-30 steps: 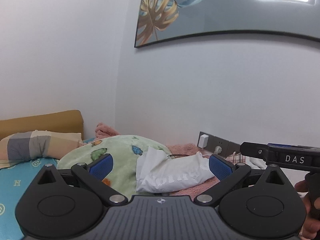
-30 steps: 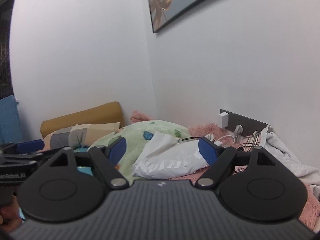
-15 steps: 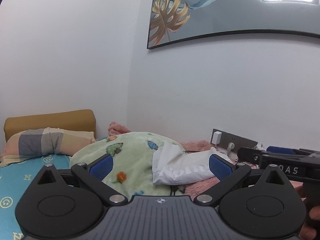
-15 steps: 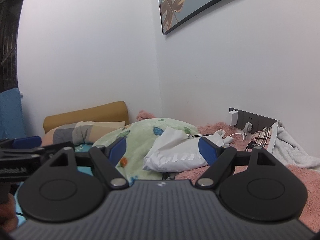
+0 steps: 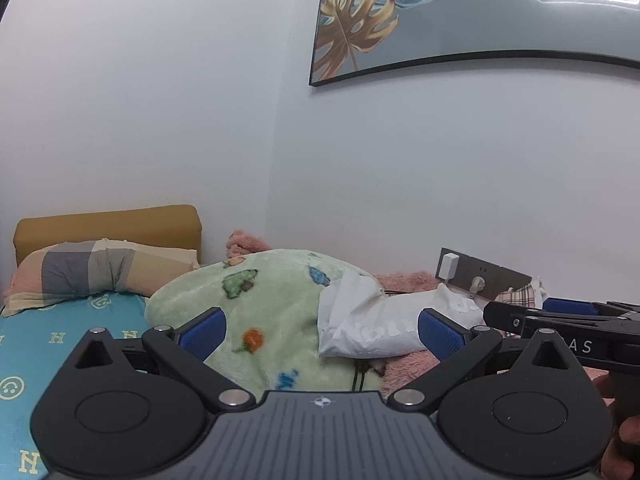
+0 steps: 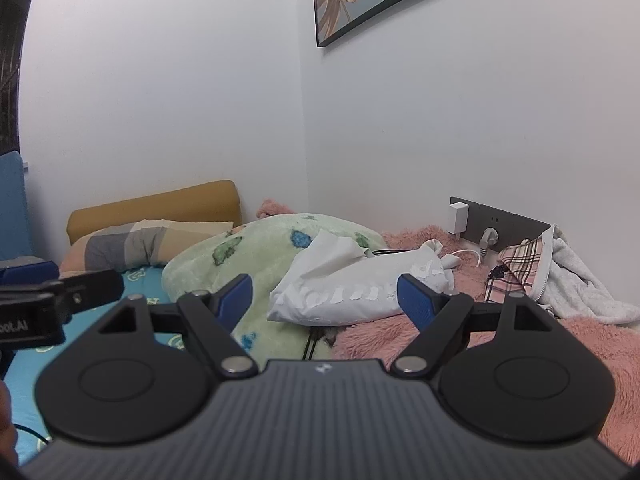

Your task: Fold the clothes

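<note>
Both the left gripper [image 5: 322,330] and right gripper [image 6: 325,295], jaws wide and empty, have dipped toward the bed [image 5: 60,332], nearing the clothes [image 6: 560,268] still unfolded.

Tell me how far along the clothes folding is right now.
Nothing looks folded yet. The pink plaid garment and the white fleecy garment lie crumpled by the grey wall socket strip. In hand: nothing; the left gripper and right gripper are open and empty, facing the green cartoon-print blanket. Picking up, spreading and folding all remain.
</note>
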{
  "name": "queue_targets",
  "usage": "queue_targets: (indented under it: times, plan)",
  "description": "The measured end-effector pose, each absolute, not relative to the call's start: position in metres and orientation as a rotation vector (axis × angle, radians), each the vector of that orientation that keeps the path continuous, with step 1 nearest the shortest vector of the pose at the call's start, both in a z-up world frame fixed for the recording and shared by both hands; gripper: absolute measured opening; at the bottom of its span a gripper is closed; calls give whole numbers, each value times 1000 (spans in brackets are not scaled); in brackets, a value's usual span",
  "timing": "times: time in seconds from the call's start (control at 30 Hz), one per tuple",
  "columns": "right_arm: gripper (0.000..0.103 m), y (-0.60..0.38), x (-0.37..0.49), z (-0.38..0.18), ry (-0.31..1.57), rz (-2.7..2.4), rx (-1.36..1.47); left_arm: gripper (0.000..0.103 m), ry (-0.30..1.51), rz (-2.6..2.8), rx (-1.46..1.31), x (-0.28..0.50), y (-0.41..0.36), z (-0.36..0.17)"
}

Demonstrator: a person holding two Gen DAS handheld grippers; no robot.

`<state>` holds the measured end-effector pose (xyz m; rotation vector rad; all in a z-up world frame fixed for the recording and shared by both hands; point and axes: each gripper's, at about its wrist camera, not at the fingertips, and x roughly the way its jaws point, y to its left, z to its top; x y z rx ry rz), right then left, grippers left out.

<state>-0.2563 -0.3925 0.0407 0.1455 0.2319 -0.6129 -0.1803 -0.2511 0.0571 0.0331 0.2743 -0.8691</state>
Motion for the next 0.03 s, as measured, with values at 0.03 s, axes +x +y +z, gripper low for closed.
queue_targets:
  times: [0.03]
  plan:
    - [81, -392, -256, 41, 232, -613, 146, 103, 276, -873, 34, -181, -251, 57]
